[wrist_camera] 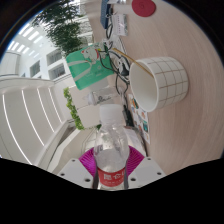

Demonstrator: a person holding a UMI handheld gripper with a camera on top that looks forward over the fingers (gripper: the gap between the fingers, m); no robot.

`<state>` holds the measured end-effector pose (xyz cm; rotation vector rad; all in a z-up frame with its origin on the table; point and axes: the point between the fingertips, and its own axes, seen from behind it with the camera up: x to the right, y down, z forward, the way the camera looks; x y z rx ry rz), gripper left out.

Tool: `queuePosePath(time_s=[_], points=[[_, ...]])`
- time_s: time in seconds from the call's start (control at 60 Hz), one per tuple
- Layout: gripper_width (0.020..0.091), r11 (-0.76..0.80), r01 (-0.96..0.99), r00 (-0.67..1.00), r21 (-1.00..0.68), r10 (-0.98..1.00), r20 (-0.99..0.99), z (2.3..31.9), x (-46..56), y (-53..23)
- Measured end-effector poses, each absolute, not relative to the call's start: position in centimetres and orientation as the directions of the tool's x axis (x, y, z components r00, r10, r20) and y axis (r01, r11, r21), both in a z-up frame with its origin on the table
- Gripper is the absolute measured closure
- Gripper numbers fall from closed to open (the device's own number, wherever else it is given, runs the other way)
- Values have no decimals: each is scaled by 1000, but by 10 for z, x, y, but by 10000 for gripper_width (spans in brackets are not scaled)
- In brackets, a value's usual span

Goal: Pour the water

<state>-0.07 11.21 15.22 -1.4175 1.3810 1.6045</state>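
- Gripper first: its two fingers, each with a magenta pad, press on either side of a clear plastic bottle, pinching it just above its red label. The whole view is rolled to one side, so the bottle is held tilted and the room looks slanted.
- Table: a pale, light-wood surface that carries everything ahead of the fingers and fills the far side of the view.
- Slatted white structure: white rails or steps running alongside the table's edge, with bright windows beyond them.
- Plant: dark green leaves rising near the table's far edge; a smaller green sprig sits lower along the same edge.
- White cup: a wide white container with a faint grid pattern, resting on the table beyond the bottle's neck, its open mouth turned toward the bottle. It stands apart from the bottle, not touching.
- Green box: a pale green item by the table's edge, near the cup, with dark cables looping across it.
- Red disc: a small round red thing at the table's far end, well apart from the cup.
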Motion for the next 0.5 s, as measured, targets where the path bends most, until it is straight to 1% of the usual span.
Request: queuePosePath(time_s=[0.017,0.1,0.117,0.167,0.217,0.233,0.3,0.317,0.333,0.35,0.367,0.433,0.45,0.5], points=[[766,-288,-888,-311,359,-200,-929,158,0,112],[767,-259,-778,-543,572,-179,-820,168,12,119],[765,-266,-743,-590,614,-173,-789,175,20,112],[765,-233,-706,-649,668,-165,-743,180,24,127],[766,-227,-694,-670,683,-143,-728,188,33,124],[766,-253,-687,-674,681,-127,-728,181,34,124],[767,-241,-664,-704,708,-118,-700,181,38,123],[766,-238,-644,-724,727,-116,-680,190,48,113],[766,-237,-639,-729,731,-115,-675,189,47,112],[766,-202,-644,-729,738,-130,-672,189,41,132],[765,-201,-642,-731,740,-133,-669,186,41,134],[764,-203,-653,-714,730,-157,-682,179,38,136],[765,-207,-656,-708,726,-163,-687,184,39,124],[763,-231,-703,-649,673,-177,-740,186,33,130]])
